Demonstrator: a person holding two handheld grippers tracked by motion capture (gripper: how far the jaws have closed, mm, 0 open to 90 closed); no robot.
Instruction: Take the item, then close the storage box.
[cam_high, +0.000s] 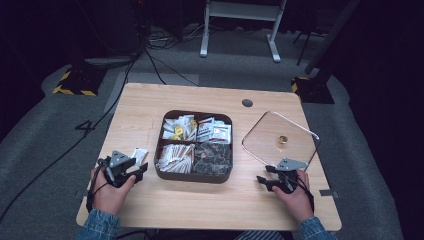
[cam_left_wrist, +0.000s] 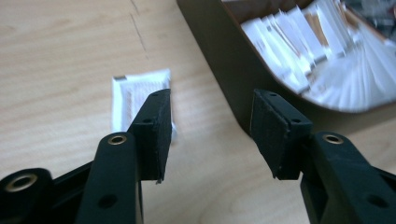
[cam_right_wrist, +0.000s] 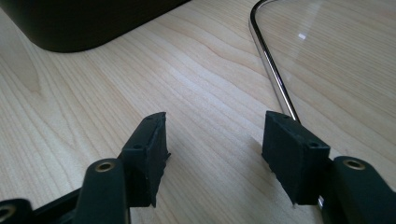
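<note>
On the pale wooden table (cam_high: 150, 105), just left of the dark brown four-compartment tray (cam_high: 194, 176), a small white paper sachet (cam_left_wrist: 133, 95) lies flat and alone, seemingly set out of the tray. The left gripper (cam_left_wrist: 210, 135) hangs right over its near edge, jaws apart and empty, the sachet free. Over on the right, the right gripper (cam_right_wrist: 212, 151) waits with jaws parted on nothing, beside the clear square lid with a metal rim (cam_right_wrist: 271, 65), parked aside so the tray stays reachable. The sachet's print is too blurred to read, and one jaw covers its corner.
</note>
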